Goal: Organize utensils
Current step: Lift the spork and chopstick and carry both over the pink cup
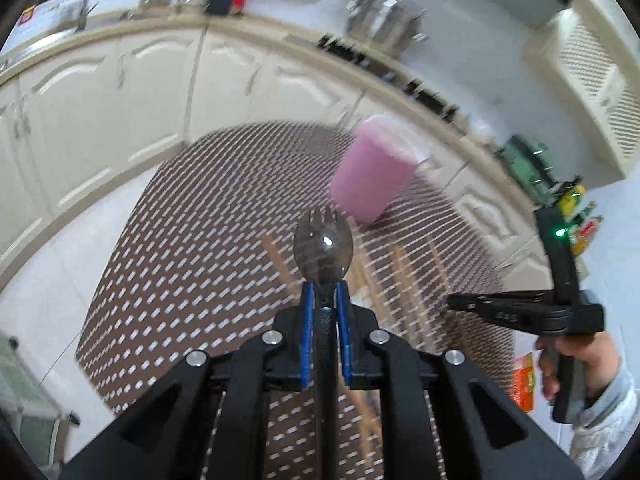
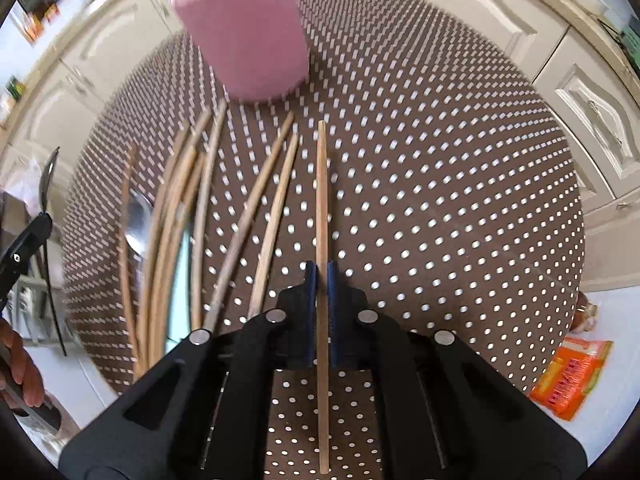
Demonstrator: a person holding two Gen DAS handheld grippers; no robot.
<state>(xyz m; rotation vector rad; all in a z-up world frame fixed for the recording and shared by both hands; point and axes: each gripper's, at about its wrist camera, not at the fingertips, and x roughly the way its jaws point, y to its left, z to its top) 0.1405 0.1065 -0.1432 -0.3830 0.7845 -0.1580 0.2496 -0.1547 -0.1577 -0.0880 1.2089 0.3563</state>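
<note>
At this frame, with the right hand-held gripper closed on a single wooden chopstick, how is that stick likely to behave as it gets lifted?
The chopstick looks thin, straight and rigid, so it should stay stiff and weigh little. The right hand-held gripper pinches it partway along, with length on both sides, so it may pivot. Being slender and smooth-looking, it could slip or roll if dropped on the perforated table.
</note>
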